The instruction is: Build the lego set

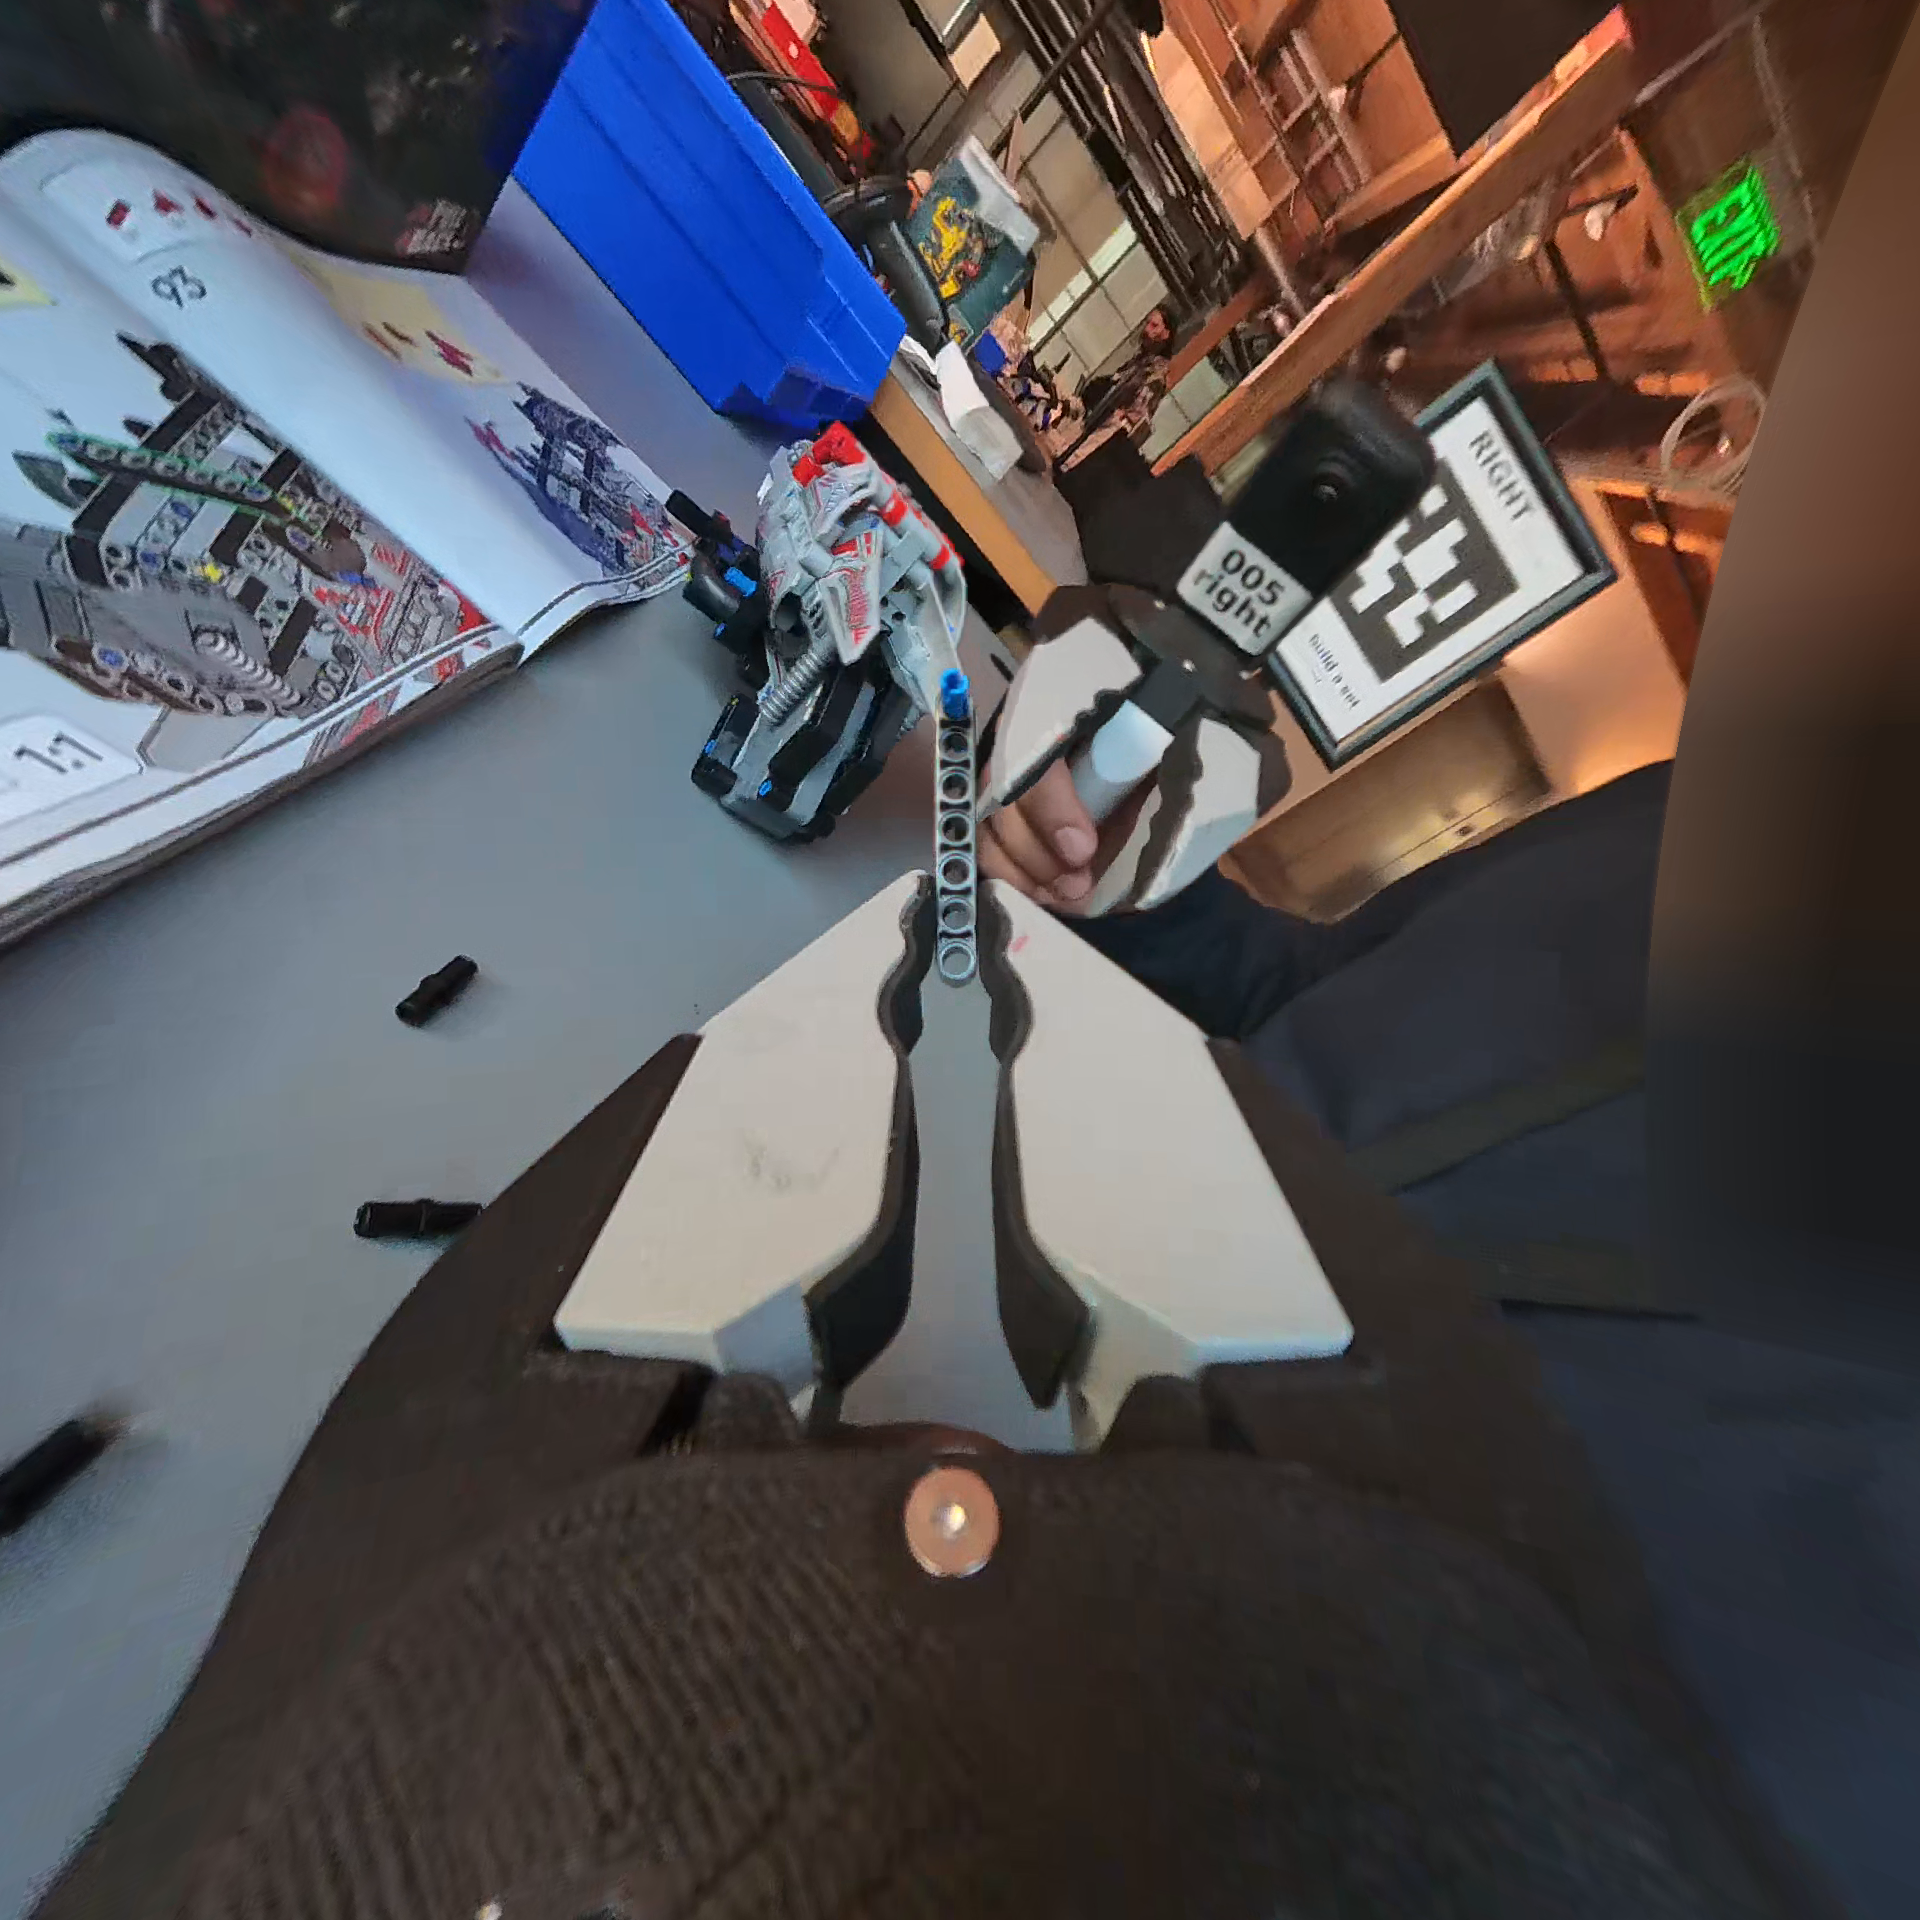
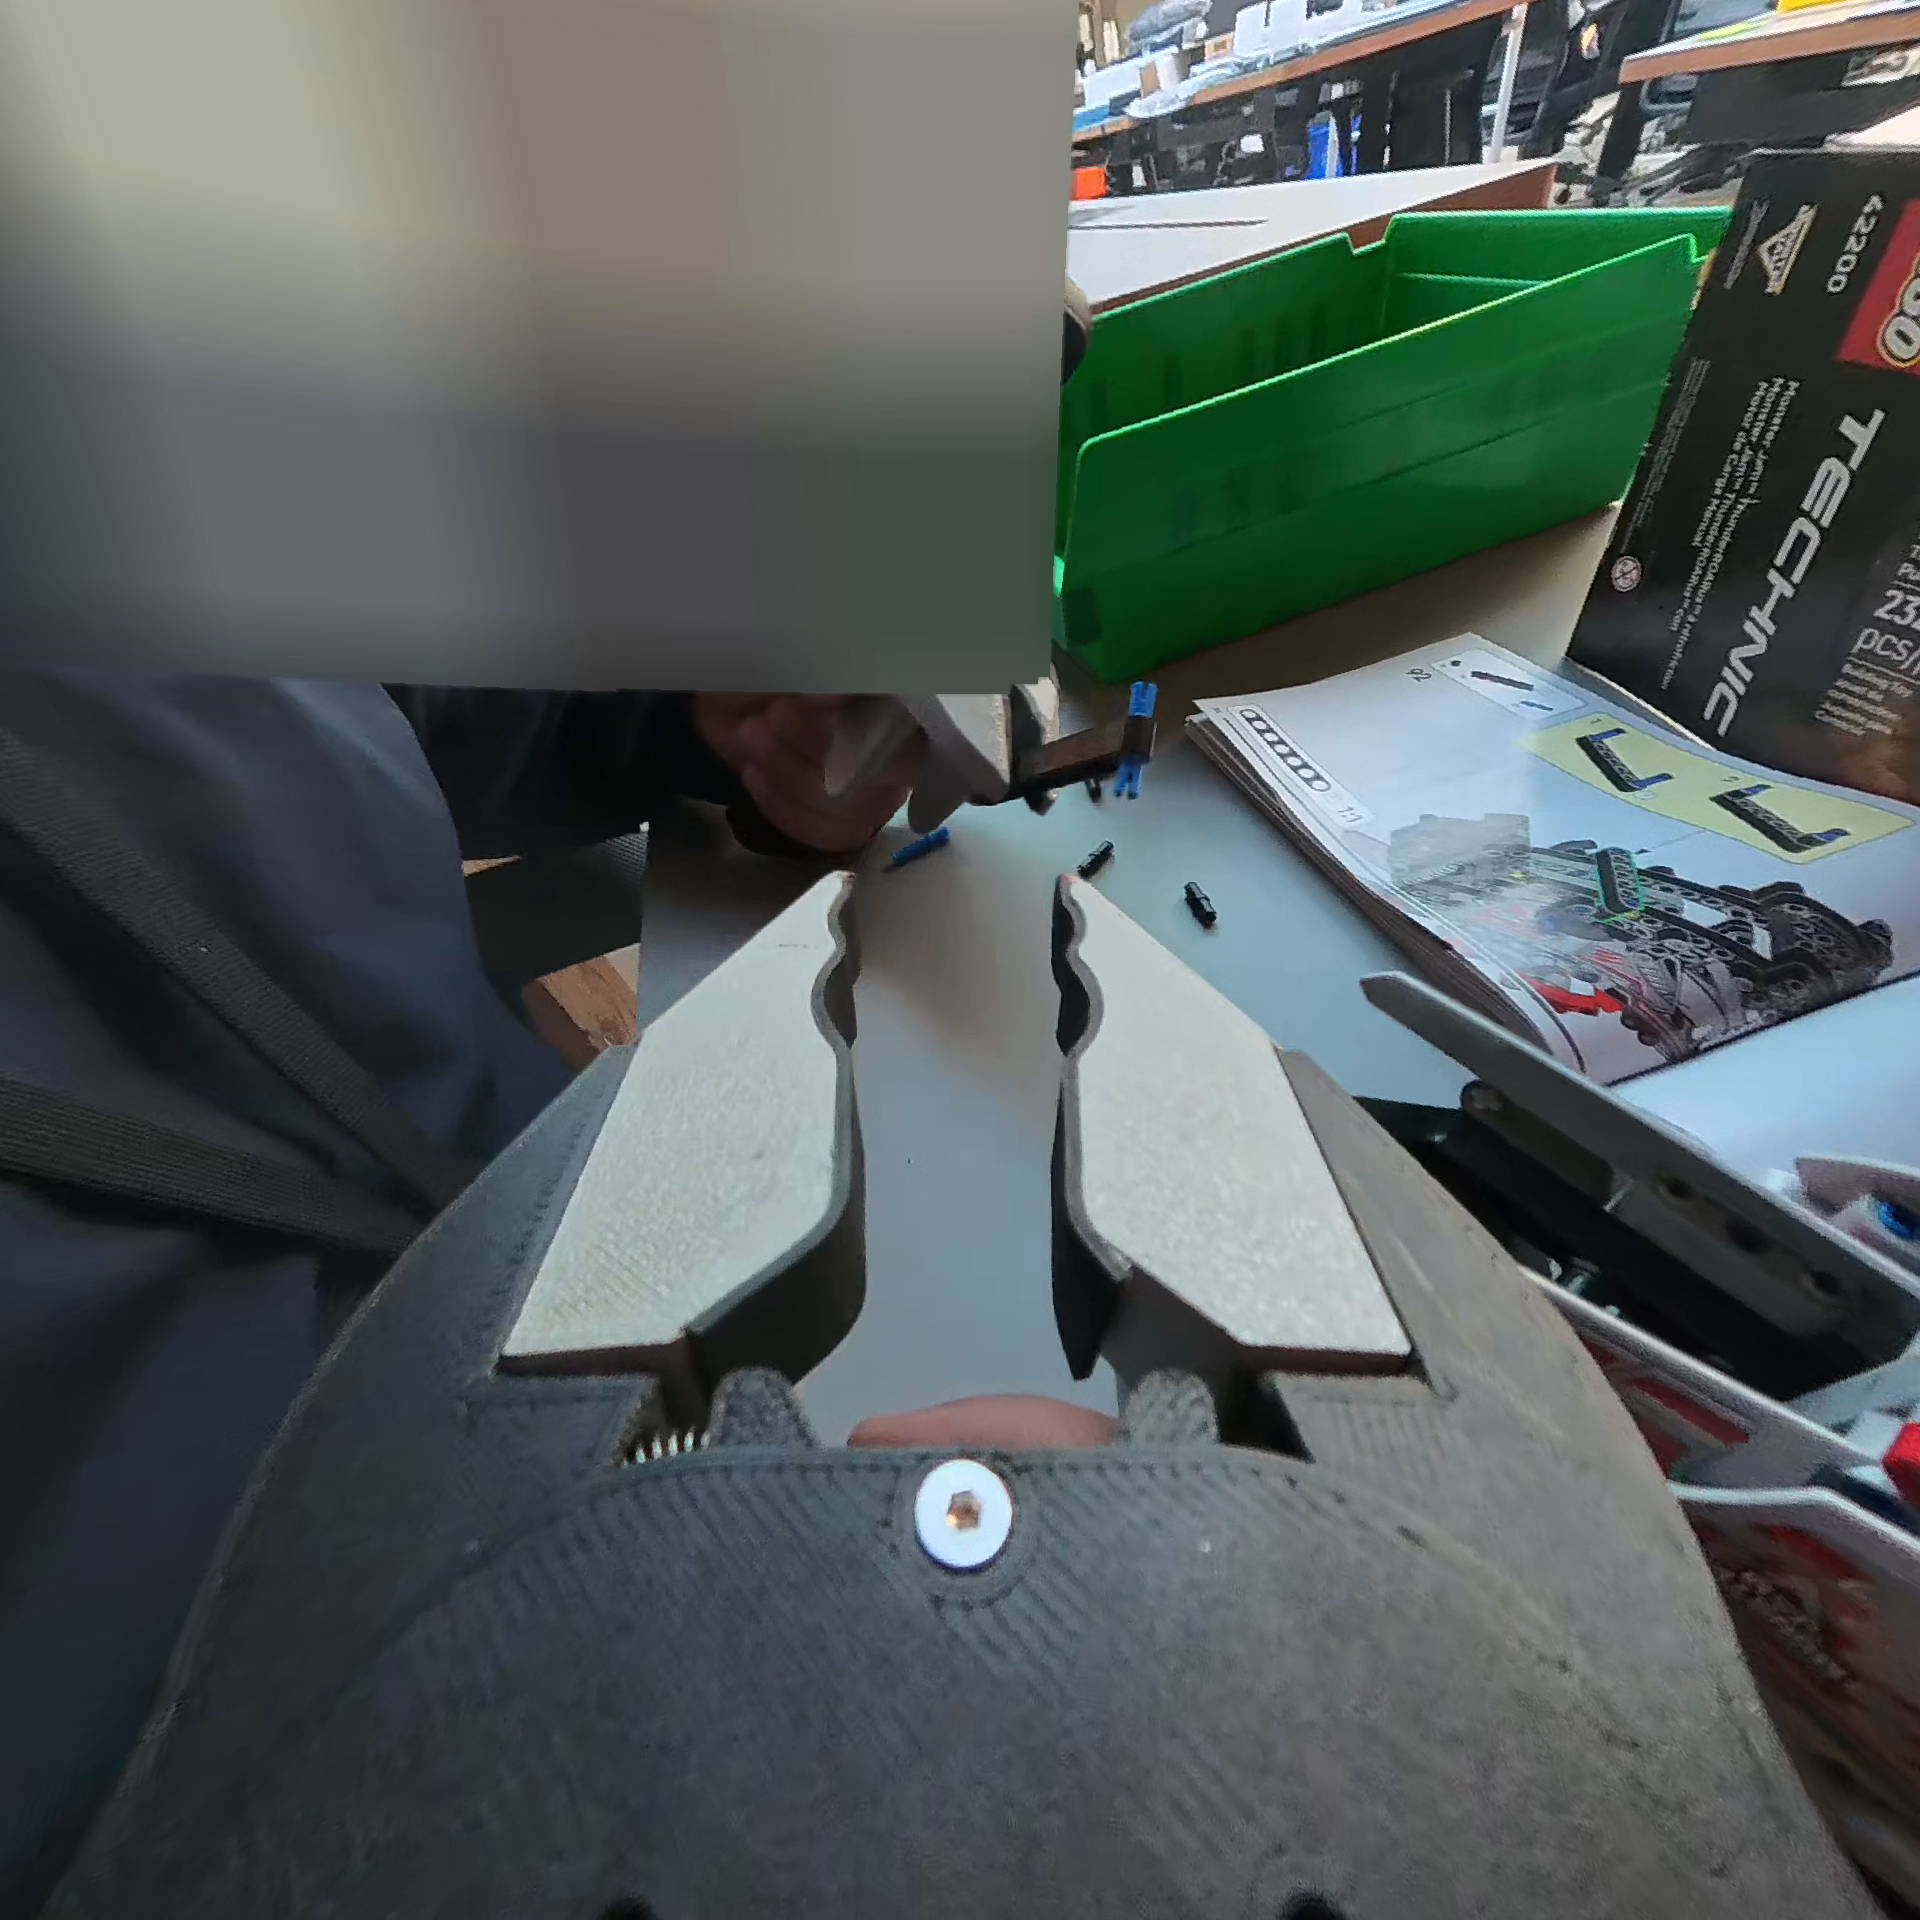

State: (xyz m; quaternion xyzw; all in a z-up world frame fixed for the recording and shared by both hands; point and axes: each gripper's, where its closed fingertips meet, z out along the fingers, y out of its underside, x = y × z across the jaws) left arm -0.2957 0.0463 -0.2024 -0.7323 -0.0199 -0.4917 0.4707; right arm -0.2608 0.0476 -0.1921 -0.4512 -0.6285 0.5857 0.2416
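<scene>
Left gripper [image 1: 951, 914] pinching light, stiff beam [image 1: 954, 831] at its lower end; right gripper [image 2: 954, 883] spread, empty; pin [image 1: 954, 688] likely loosens if knocked

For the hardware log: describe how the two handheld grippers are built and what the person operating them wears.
Both grippers, left gripper and right gripper, share one build: a black ribbed printed body, a silver centre screw, and two pale grey wedge-shaped fingers with dark wavy inner edges. From the left wrist view, the right gripper carries a black camera and a white label. The person wears a dark navy sleeve.
</scene>
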